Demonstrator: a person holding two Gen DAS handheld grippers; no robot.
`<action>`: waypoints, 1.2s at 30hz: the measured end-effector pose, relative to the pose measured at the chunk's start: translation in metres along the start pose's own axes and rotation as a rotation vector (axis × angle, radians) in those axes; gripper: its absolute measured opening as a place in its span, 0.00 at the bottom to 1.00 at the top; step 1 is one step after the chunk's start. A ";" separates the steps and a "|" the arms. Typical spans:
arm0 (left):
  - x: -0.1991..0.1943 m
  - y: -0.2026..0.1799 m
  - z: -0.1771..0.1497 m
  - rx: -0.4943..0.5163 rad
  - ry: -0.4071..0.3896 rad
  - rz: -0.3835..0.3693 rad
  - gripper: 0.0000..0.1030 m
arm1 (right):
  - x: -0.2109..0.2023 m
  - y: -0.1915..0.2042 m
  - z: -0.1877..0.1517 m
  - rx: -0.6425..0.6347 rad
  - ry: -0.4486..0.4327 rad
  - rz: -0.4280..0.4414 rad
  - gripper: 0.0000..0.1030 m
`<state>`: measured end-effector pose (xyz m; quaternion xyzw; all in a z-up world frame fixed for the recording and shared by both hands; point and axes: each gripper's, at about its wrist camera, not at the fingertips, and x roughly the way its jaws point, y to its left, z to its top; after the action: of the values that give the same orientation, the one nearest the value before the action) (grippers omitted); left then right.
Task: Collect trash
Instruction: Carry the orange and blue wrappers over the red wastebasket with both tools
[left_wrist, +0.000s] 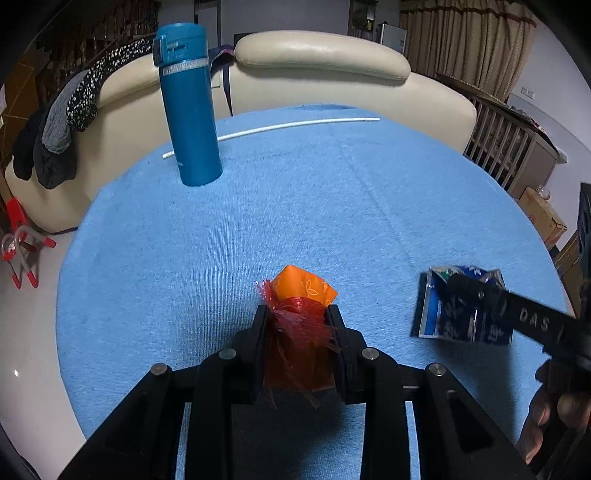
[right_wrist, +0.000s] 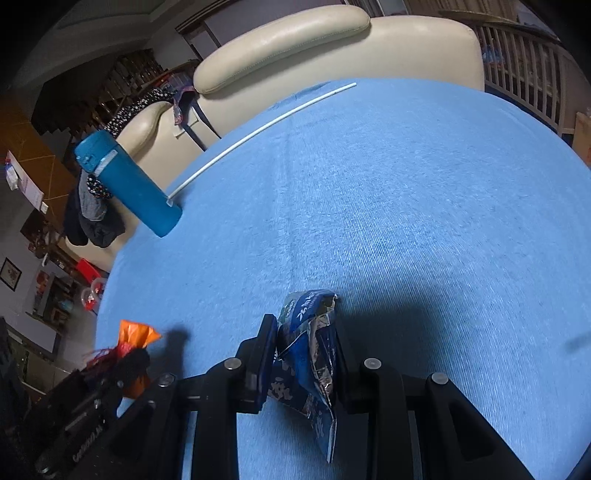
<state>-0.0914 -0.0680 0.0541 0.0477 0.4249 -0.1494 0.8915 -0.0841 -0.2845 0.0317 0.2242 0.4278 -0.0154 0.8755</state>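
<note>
Orange wrapper (left_wrist: 301, 295) pinched in left claw (left_wrist: 297, 314), blue packet (right_wrist: 310, 354) in right claw (right_wrist: 306, 332).

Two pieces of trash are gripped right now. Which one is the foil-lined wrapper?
The crumpled blue snack wrapper in the right hand-held gripper; its torn edge shows silver foil. The left hand-held gripper holds an orange wrapper.

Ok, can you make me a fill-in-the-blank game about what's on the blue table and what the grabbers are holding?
1. The left gripper has its jaws shut on a crinkly wrapper that is red and ____.
2. The right gripper holds a crumpled snack packet coloured ____.
3. The tall blue bottle is standing ____ on the tablecloth.
4. Behind the bottle lies a long thin ____ stick.

Missing words: orange; blue; upright; white
</note>
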 end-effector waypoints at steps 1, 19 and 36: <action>-0.003 -0.001 0.001 0.002 -0.006 0.000 0.30 | -0.003 0.000 -0.001 -0.002 -0.004 0.002 0.29; -0.056 -0.027 -0.004 0.037 -0.090 -0.005 0.30 | -0.071 -0.001 -0.031 -0.016 -0.105 0.027 0.29; -0.073 -0.051 -0.015 0.071 -0.104 -0.033 0.30 | -0.106 0.002 -0.058 -0.090 -0.164 -0.026 0.29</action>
<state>-0.1613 -0.0967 0.1031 0.0646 0.3730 -0.1816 0.9076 -0.1935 -0.2765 0.0817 0.1772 0.3578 -0.0259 0.9165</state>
